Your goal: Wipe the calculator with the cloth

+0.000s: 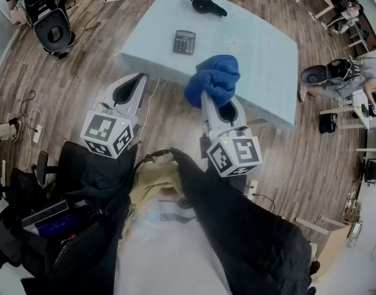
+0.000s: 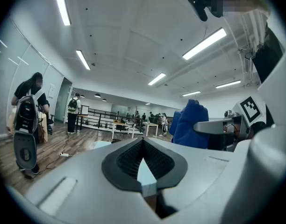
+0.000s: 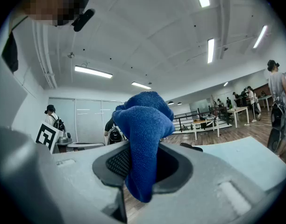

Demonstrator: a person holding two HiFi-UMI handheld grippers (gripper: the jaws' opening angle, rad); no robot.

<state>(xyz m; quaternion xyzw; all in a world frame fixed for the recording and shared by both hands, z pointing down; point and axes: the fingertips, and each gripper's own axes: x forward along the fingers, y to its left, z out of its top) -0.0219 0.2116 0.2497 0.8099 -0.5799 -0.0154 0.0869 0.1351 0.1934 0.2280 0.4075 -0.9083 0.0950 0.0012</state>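
Note:
A dark calculator (image 1: 184, 42) lies flat on the pale blue table (image 1: 262, 72), towards its near left side. The bunched blue cloth (image 1: 214, 78) (image 3: 144, 125) is clamped in my right gripper (image 1: 211, 98) (image 3: 143, 160), raised over the table's near edge, right of and nearer than the calculator. The cloth bulges above the jaws and hangs out below them. My left gripper (image 1: 137, 78) (image 2: 143, 143) is held left of it, over the floor just short of the table, with its jaws closed together and nothing between them. From the left gripper view the cloth (image 2: 189, 122) shows at the right.
A black object (image 1: 206, 3) lies at the table's far end. On the wooden floor stand a black-and-white machine (image 1: 50, 17) at far left, cables (image 1: 28, 112), and desks with a seated person (image 1: 360, 72) at right. People stand in the room behind (image 2: 26, 111).

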